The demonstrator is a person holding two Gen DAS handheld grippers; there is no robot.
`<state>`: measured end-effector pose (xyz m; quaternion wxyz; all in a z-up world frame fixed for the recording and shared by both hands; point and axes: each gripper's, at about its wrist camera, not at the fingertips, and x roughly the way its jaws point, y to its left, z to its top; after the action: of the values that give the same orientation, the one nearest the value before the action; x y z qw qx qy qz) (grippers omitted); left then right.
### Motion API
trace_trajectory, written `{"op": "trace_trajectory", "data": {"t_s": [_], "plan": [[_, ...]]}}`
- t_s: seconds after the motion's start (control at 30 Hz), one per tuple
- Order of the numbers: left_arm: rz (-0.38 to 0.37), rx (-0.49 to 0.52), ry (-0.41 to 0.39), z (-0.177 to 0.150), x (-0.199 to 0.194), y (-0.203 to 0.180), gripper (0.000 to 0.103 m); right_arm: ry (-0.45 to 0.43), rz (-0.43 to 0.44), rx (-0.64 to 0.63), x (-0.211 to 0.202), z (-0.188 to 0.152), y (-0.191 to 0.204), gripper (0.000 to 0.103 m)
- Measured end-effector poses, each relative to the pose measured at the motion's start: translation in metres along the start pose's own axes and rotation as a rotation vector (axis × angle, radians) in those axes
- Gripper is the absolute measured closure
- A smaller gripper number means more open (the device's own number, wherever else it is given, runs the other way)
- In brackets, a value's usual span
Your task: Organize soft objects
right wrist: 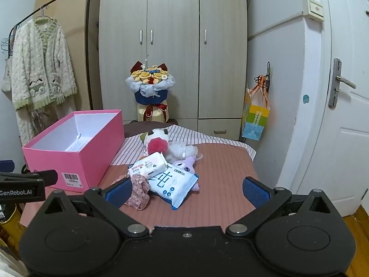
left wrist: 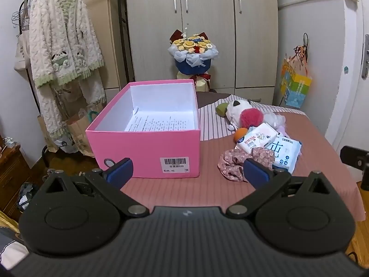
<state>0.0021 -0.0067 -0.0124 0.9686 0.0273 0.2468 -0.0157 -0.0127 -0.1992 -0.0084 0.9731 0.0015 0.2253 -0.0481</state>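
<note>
My left gripper (left wrist: pixel 188 173) hangs over the near edge of a pink-covered table (left wrist: pixel 184 191), its blue pads spread wide with nothing between them, aimed slightly downward at the front wall of an open pink box (left wrist: pixel 147 147) bearing a barcode label (left wrist: pixel 175 161). My right gripper (right wrist: pixel 186 190) hovers alongside, fingers equally far apart and empty, its left pad just in front of a floral scrunchie (right wrist: pixel 138 192) at the near end of a heap of soft things. Touching the scrunchie lies a blue-and-white wipes pack (right wrist: pixel 173 184), with a smaller white tissue pack (right wrist: pixel 148 165) resting partly on top of it and a pale purple plush (right wrist: pixel 186 164) peeking out from beneath. Behind these sit a red pompom (right wrist: pixel 156 144), a white plush with a dark ear (right wrist: pixel 159 133) and a fluffy white item (right wrist: pixel 182 150); the left camera also catches an orange ball (left wrist: pixel 239 133) tucked beside the tissue pack. The heap sits to the right of the box, near it but apart. Inside the box lies only a printed sheet of paper (left wrist: pixel 159 122). Farther back, a striped cloth (right wrist: pixel 184 133) covers the table's far end, a bouquet (right wrist: pixel 150 87) stands against the grey wardrobe (right wrist: pixel 173 46), a fleecy robe (left wrist: pixel 64 53) hangs on a rack at left, and a colourful bag (right wrist: pixel 254 120) hangs by the white door (right wrist: pixel 341 92).
</note>
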Motion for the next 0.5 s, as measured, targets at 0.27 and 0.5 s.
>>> {"op": "trace_trajectory", "data": {"t_s": [0.27,0.5], "plan": [[-0.002,0.003,0.014,0.0017,-0.0015,0.0000,0.000,0.010,0.002,0.002,-0.0050,0.0046,-0.0041,0.000],[-0.006,0.007,0.013,0.0004,-0.0040,-0.0008,0.000,0.014,0.004,0.002,-0.0055,0.0050,-0.0043,0.000]]}}
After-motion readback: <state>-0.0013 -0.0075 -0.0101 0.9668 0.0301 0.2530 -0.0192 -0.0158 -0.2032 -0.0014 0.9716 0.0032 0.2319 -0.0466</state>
